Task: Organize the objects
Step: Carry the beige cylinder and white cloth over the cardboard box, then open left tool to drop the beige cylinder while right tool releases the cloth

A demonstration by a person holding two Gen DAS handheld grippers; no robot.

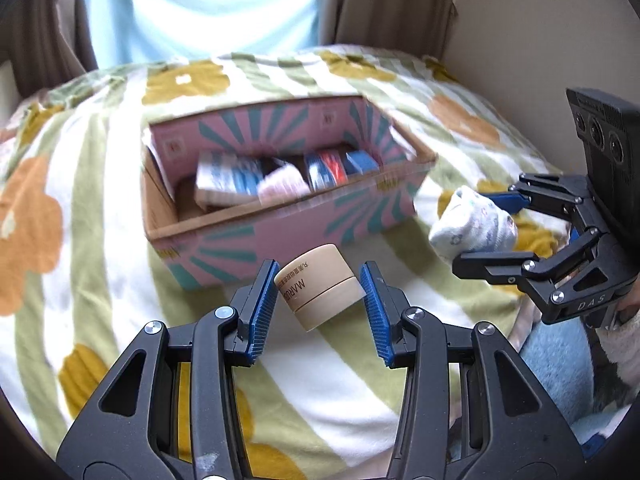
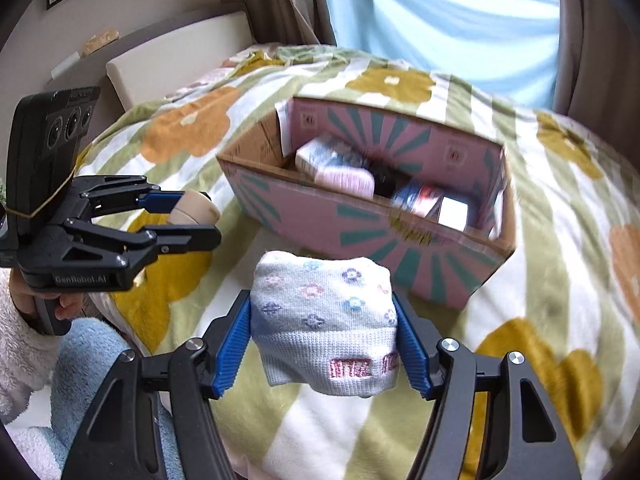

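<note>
My left gripper [image 1: 320, 300] is shut on a beige round jar [image 1: 318, 286] with dark lettering, held tilted above the blanket just in front of the pink and teal cardboard box [image 1: 280, 232]. My right gripper [image 2: 324, 332] is shut on a rolled white sock bundle [image 2: 324, 320] with small flower prints, also held in front of the box [image 2: 400, 248]. The box is open and holds several small packets [image 1: 240, 178]. Each gripper shows in the other's view: the right one [image 1: 480, 228] with the sock [image 1: 472, 224], the left one [image 2: 188, 212] with the jar [image 2: 196, 210].
A flowered striped blanket [image 1: 80, 240] covers the bed under everything. A light blue curtain [image 2: 440, 20] hangs behind the bed. A light blue fuzzy cloth [image 2: 88, 356] lies at the near edge by my hand. A wall [image 1: 540, 40] stands to the right.
</note>
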